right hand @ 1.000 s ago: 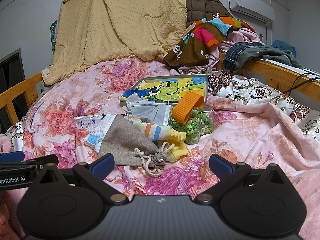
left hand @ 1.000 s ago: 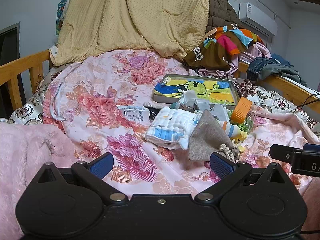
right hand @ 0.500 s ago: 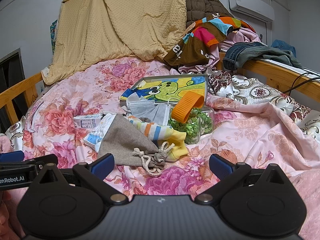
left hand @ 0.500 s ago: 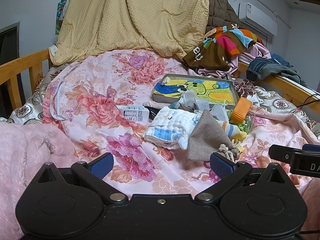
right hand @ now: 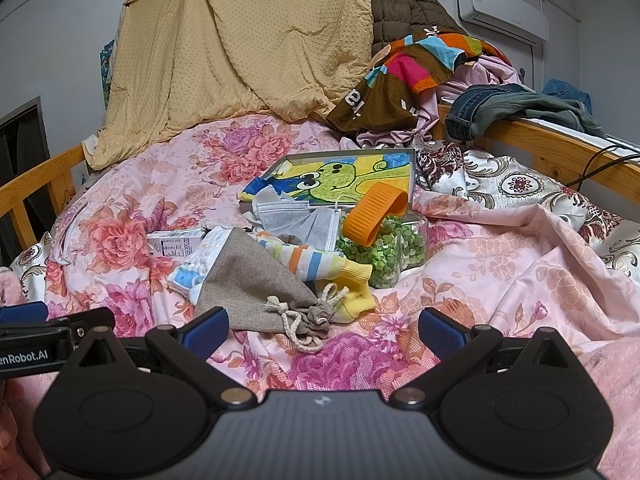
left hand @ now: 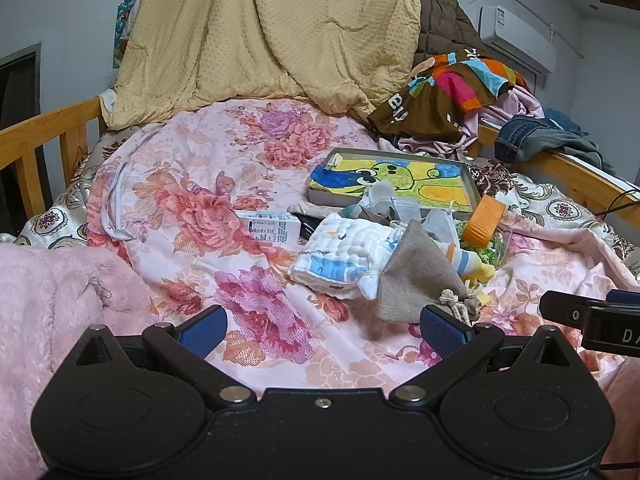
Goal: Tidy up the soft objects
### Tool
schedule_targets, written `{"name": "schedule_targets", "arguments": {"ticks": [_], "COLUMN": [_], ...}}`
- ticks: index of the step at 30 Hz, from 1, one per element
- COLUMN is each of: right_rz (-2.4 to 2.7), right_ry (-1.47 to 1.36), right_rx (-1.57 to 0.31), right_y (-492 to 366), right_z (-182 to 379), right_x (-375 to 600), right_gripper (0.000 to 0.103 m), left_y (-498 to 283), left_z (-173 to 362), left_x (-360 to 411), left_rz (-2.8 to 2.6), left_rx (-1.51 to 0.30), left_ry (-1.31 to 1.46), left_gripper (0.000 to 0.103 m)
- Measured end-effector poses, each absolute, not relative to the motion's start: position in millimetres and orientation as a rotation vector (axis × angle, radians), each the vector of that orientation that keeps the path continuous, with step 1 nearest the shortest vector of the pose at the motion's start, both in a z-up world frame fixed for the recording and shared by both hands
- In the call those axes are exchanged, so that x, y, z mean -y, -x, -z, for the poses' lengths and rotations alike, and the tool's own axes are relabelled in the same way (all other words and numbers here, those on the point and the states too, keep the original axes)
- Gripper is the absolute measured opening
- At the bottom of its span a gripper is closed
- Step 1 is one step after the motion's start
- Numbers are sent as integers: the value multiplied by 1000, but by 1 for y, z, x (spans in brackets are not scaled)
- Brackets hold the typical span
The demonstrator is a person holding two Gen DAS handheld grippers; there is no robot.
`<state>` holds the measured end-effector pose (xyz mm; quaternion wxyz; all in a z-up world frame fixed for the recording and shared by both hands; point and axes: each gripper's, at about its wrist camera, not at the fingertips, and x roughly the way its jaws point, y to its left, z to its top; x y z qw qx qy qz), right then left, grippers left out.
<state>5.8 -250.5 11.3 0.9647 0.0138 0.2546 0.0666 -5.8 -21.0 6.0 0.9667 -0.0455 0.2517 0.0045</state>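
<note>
A heap of soft things lies mid-bed on the floral quilt: a grey drawstring pouch [right hand: 256, 280] [left hand: 416, 276], a striped sock [right hand: 320, 264] [left hand: 464, 260], a white and blue quilted cloth [left hand: 344, 252] [right hand: 196, 264], and grey face masks [right hand: 296, 220]. A shallow box with a cartoon picture [right hand: 344, 176] [left hand: 400, 180] sits behind them. My left gripper [left hand: 322, 326] is open and empty, short of the cloth. My right gripper [right hand: 324, 326] is open and empty, just before the pouch's cord.
A clear jar of green bits with an orange lid [right hand: 376, 216] lies beside the sock. A small white carton [left hand: 276, 228] lies left of the heap. A yellow blanket [left hand: 280, 40], piled clothes [right hand: 420, 72] and wooden rails [left hand: 44, 136] ring the bed. A pink fleece [left hand: 48, 300] lies near left.
</note>
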Motion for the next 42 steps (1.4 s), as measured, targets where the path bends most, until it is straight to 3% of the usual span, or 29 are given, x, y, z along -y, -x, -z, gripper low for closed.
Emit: {"name": "schedule_targets", "arguments": {"ticks": [27,42], "right_rz": [-129,-257], "right_ry": [-20,-39], "right_rx": [-525,-632], "right_y": [-5,-51], "right_z": [-13,-21], "right_x": [247,248], "right_gripper": [103,103], "left_y": [3,-78], "left_z": [-6,-36], "left_x": [8,-21], "left_rz": [45,205], "left_rx": [-549,-661], "left_ry": [169,130], "left_gripper": [102,102]}}
